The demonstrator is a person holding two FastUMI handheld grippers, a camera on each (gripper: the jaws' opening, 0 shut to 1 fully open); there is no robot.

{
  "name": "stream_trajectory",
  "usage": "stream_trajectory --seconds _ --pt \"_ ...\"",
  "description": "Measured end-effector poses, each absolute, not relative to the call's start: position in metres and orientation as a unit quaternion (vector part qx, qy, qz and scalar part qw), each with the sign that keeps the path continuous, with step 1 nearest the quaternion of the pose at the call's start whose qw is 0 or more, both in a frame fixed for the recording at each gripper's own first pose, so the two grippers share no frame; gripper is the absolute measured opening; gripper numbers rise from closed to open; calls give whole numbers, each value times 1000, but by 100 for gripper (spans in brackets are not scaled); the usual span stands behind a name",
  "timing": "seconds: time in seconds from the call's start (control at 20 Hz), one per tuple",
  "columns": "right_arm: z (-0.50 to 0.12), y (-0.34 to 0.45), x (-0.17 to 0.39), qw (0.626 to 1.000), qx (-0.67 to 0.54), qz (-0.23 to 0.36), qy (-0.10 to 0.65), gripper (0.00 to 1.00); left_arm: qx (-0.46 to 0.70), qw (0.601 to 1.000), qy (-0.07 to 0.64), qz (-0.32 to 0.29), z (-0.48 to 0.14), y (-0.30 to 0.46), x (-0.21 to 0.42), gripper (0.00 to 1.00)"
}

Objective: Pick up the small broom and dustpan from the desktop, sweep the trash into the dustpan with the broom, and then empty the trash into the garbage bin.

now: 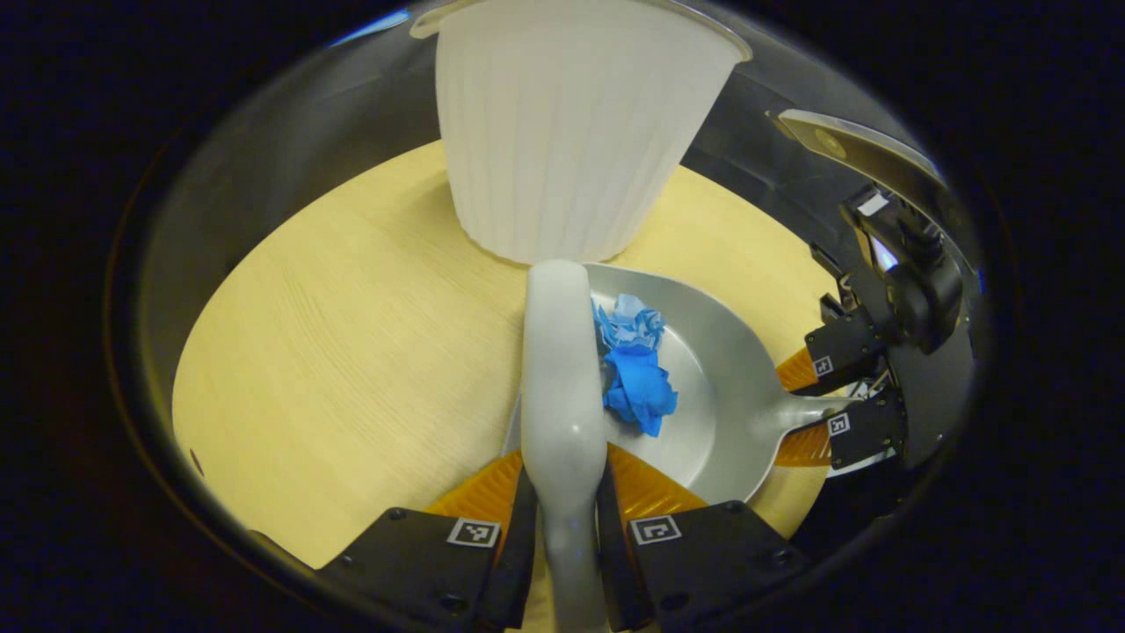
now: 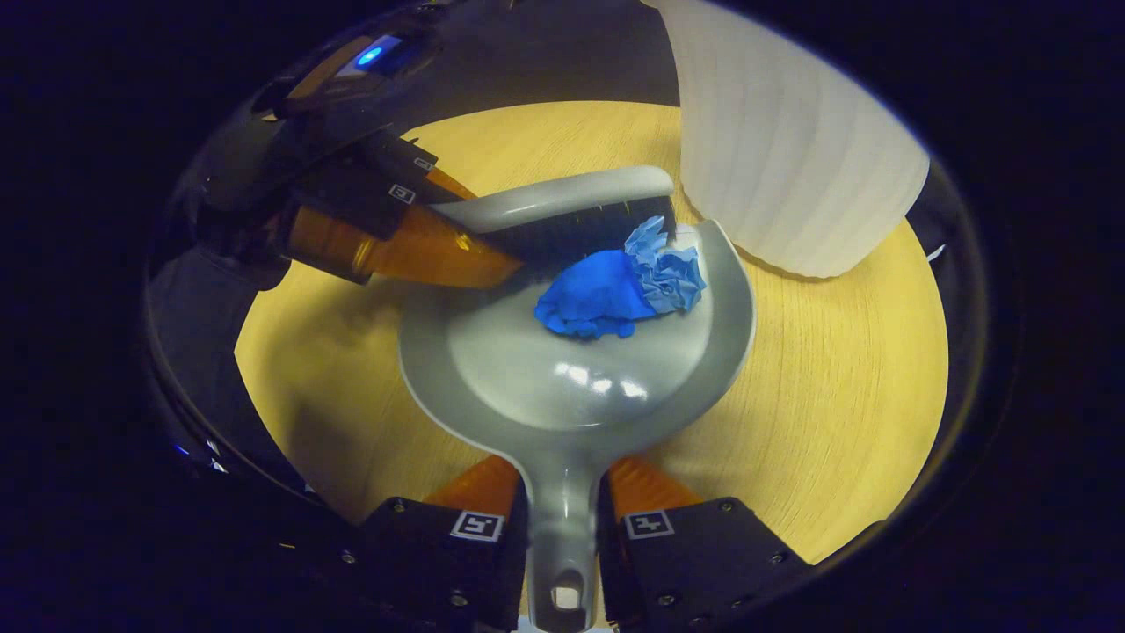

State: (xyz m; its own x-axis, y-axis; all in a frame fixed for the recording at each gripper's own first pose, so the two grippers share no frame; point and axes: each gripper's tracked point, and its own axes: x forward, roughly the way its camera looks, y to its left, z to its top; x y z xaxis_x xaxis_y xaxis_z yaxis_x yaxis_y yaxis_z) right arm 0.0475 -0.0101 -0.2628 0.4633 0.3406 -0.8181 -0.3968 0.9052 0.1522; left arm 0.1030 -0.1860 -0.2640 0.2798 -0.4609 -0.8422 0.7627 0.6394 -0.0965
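The left tool (image 1: 562, 519) pinches the handle of the small grey plastic broom (image 1: 558, 369), both fingers pressed on it; the broom lies across the pan's edge. The right tool (image 2: 562, 527) clamps the stem of the grey plastic dustpan (image 2: 571, 369), which rests flat on the round pale wooden surface (image 1: 352, 334). Crumpled blue paper trash (image 2: 620, 286) sits inside the pan, touching the broom's dark bristles (image 2: 589, 237). Just beyond stands the white ribbed plastic garbage bin (image 1: 571, 123), near the pan's front.

Grey dustpan (image 2: 571, 369), grey broom (image 1: 558, 369), blue crumpled trash (image 2: 615, 286), white ribbed bin (image 1: 571, 123), pale wood-grain desktop (image 1: 352, 352)
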Motion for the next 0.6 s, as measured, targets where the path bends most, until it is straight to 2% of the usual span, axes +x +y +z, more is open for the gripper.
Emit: stream_trajectory --seconds 0.25,0.3,0.45,0.6 --pt "-284 -23 62 865 -41 202 457 35 131 825 438 -332 -247 -163 99 40" --pt "-287 -23 61 867 -41 198 456 35 122 833 434 -322 -242 -158 95 42" --pt "-287 -18 64 869 -21 182 460 36 96 853 427 -285 -231 -133 86 40" --pt "-284 -17 63 872 -26 175 456 32 71 869 421 -249 -221 -106 73 40"
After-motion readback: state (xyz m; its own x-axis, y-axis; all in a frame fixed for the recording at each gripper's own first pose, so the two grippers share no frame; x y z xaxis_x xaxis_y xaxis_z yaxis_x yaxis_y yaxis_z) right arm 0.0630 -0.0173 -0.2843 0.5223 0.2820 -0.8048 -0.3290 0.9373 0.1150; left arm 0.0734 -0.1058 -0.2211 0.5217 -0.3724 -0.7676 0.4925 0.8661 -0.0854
